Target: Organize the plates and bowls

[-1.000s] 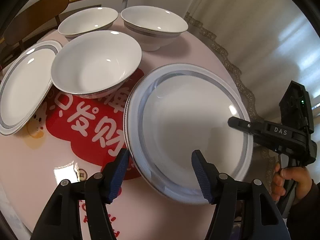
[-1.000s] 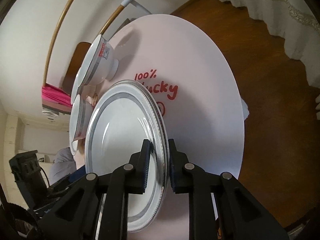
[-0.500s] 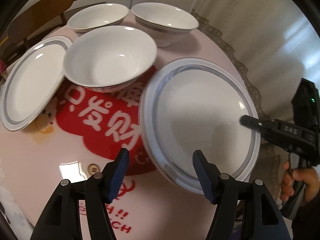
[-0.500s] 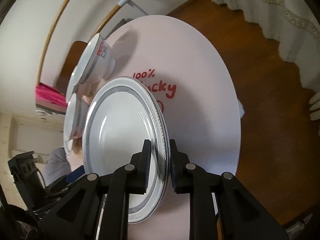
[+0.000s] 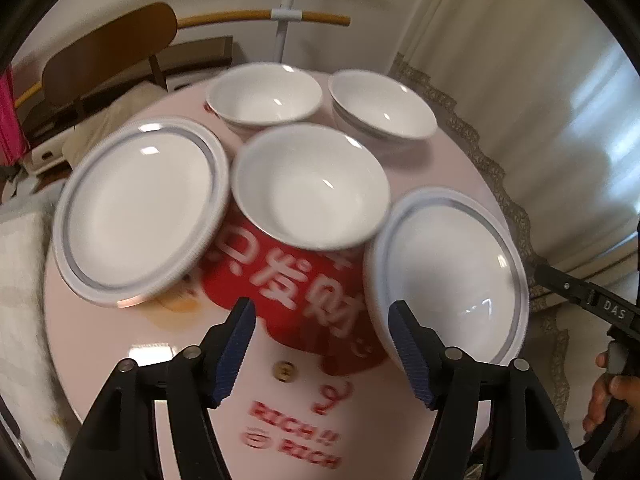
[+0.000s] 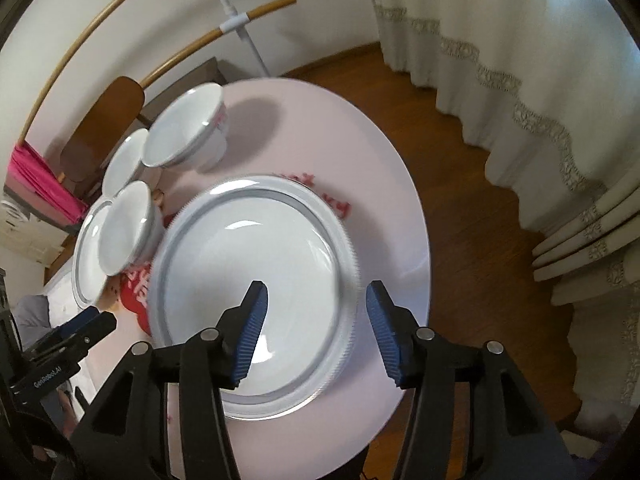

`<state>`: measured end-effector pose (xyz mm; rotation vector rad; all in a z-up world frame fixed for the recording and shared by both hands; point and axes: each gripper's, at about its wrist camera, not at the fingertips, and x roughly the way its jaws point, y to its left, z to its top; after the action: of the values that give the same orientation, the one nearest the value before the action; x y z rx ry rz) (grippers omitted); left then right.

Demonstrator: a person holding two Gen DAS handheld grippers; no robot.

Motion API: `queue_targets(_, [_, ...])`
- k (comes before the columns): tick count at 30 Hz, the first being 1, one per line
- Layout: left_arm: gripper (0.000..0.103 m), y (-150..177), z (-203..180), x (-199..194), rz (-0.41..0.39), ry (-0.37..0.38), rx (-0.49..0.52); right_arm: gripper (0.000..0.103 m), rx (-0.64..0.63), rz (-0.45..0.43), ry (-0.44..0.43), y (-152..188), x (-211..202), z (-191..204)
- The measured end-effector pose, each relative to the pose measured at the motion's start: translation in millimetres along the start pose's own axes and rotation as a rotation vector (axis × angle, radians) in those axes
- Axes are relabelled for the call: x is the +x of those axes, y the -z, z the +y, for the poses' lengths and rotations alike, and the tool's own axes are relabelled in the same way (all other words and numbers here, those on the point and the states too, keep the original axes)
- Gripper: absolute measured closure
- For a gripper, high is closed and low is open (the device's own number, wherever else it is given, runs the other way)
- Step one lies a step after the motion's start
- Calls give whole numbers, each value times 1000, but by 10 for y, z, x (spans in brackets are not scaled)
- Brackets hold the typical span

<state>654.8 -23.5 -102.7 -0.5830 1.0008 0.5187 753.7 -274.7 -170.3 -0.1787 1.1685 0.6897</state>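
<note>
Round pink tabletop [image 5: 120, 360], red lettering at its centre.

Plates: one grey-rimmed stack of plates [image 6: 256, 292] lying flat at the near right; one single plate [image 5: 140, 212] at the left.

Bowls: three white, one centre bowl [image 5: 312, 188] between the two plates, two far bowls [image 5: 264, 96] side by side behind it.

Right gripper [image 6: 316, 328]: jaws have just been opening, now wide, straddling the stack's rim without pressing it.

Left gripper [image 5: 322, 348]: jaws wide, have just opened a little further, nothing between them, hanging above the red lettering just left of the stack.

Surroundings: wooden chair [image 5: 108, 52], lace-edged curtain [image 6: 520, 60], wood floor [image 6: 480, 220].
</note>
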Motion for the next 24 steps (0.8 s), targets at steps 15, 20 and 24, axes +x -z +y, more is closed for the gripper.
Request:
queue_targets(15, [29, -581, 1769, -295, -60, 70, 200, 47, 240, -109, -47, 495, 144, 1787])
queue_targets(20, [29, -675, 2388, -233, -63, 62, 202, 47, 313, -109, -64, 716, 363, 2219])
queue_targets(24, [30, -716, 2764, -139, -47, 56, 192, 47, 355, -110, -77, 783, 531, 2413])
